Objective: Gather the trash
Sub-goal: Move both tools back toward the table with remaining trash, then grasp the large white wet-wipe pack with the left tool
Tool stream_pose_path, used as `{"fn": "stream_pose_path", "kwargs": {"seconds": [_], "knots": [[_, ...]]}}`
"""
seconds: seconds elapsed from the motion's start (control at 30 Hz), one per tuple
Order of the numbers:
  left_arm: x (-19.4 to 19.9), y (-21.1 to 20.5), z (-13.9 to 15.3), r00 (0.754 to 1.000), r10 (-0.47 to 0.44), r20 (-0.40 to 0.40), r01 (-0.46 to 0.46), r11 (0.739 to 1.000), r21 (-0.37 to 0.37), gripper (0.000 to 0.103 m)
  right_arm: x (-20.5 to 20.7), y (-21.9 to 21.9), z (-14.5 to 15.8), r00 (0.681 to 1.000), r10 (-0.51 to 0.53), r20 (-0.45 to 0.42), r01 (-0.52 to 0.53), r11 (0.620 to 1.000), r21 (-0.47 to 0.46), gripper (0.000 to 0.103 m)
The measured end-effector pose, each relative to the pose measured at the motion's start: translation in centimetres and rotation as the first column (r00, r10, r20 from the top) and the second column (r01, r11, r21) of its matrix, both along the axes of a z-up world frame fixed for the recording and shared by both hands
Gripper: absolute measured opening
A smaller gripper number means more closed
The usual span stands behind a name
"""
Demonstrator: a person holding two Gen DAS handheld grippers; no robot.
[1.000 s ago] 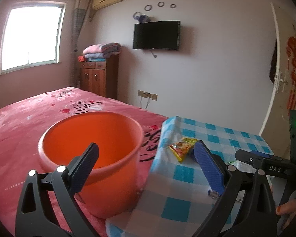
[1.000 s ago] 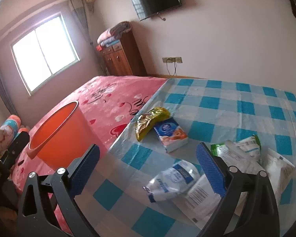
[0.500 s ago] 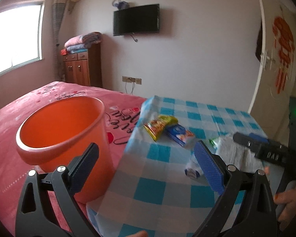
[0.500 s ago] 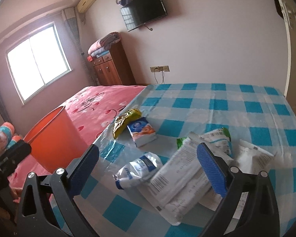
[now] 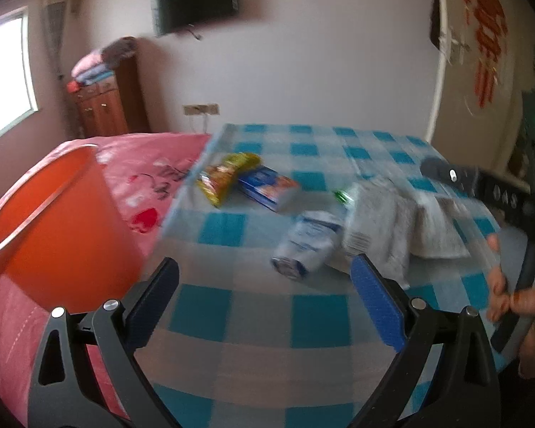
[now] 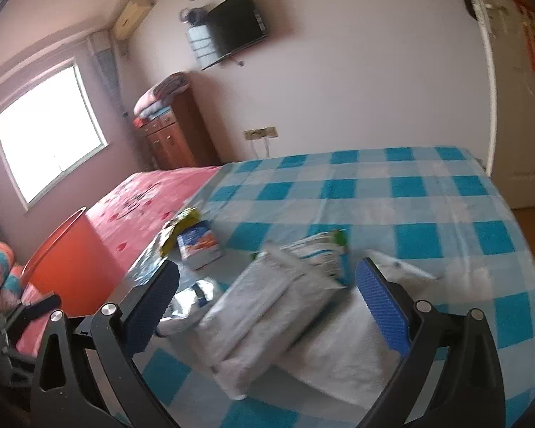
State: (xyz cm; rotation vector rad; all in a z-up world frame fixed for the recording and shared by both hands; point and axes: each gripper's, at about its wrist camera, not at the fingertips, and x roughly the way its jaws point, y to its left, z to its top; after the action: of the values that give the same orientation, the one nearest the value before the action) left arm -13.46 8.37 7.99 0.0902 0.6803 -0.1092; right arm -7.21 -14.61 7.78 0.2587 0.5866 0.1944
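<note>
Trash lies on a blue checked tablecloth: a yellow snack bag, a blue and orange tissue pack, a crumpled white and blue wrapper and grey-white packets. An orange bucket stands on the pink bed at the left. My left gripper is open and empty, just short of the crumpled wrapper. My right gripper is open and empty, low over the grey-white packets. The snack bag, tissue pack and bucket show there too.
A pink bedspread borders the table on the left. A wooden cabinet with folded blankets stands at the far wall under a wall TV. A white door is at the right. The right tool and hand show in the left view.
Both grippers have swung right and moved in over the table. The bucket has slid to the left edge of both views, and the packets now fill the space between the right gripper's fingers.
</note>
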Motion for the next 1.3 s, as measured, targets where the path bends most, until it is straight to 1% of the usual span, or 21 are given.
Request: {"fn": "stream_pose_path", "kwargs": {"seconds": [0.17,0.3,0.43,0.57,0.7,0.83,0.93,1.07,1.23,1.3], "knots": [[0.5,-2.6,-0.9,0.997,-0.066,-0.032,0.067,0.997,0.034,0.097,-0.1,-2.5,-0.3,0.998,-0.055,0.001,0.055,0.998,-0.012,0.098],[0.9,-4.6,-1.5,0.990,-0.128,-0.057,0.129,0.991,0.027,0.097,-0.1,-4.3,-0.6,0.995,-0.099,-0.005,0.098,0.995,-0.025,0.098],[2.0,-6.9,-2.2,0.975,-0.203,-0.090,0.206,0.978,0.026,0.097,0.2,-6.6,-1.1,0.989,-0.142,-0.029,0.143,0.990,0.010,0.098],[3.7,-8.3,-2.8,0.964,-0.233,-0.129,0.236,0.972,0.013,0.097,0.7,-8.4,-1.9,0.984,-0.162,-0.069,0.166,0.985,0.049,0.098],[5.5,-10.0,-3.6,0.952,-0.258,-0.166,0.264,0.964,0.015,0.097,1.2,-9.9,-2.8,0.981,-0.149,-0.125,0.163,0.980,0.113,0.098],[7.3,-11.3,-4.3,0.942,-0.269,-0.200,0.280,0.960,0.029,0.097,1.4,-10.3,-3.4,0.981,-0.119,-0.151,0.140,0.980,0.141,0.098],[8.5,-12.1,-4.6,0.935,-0.281,-0.216,0.296,0.954,0.040,0.097,1.4,-10.3,-3.6,0.983,-0.099,-0.157,0.123,0.981,0.150,0.098],[9.8,-12.9,-5.1,0.928,-0.289,-0.234,0.314,0.947,0.074,0.097,1.6,-10.4,-3.9,0.983,-0.078,-0.164,0.106,0.979,0.171,0.098],[11.2,-13.0,-5.5,0.922,-0.294,-0.252,0.323,0.942,0.085,0.097,1.5,-10.5,-3.9,0.985,-0.060,-0.162,0.090,0.978,0.187,0.098],[11.4,-13.1,-5.6,0.918,-0.302,-0.256,0.330,0.941,0.077,0.097,1.5,-10.6,-3.9,0.986,-0.055,-0.161,0.086,0.978,0.192,0.098]]}}
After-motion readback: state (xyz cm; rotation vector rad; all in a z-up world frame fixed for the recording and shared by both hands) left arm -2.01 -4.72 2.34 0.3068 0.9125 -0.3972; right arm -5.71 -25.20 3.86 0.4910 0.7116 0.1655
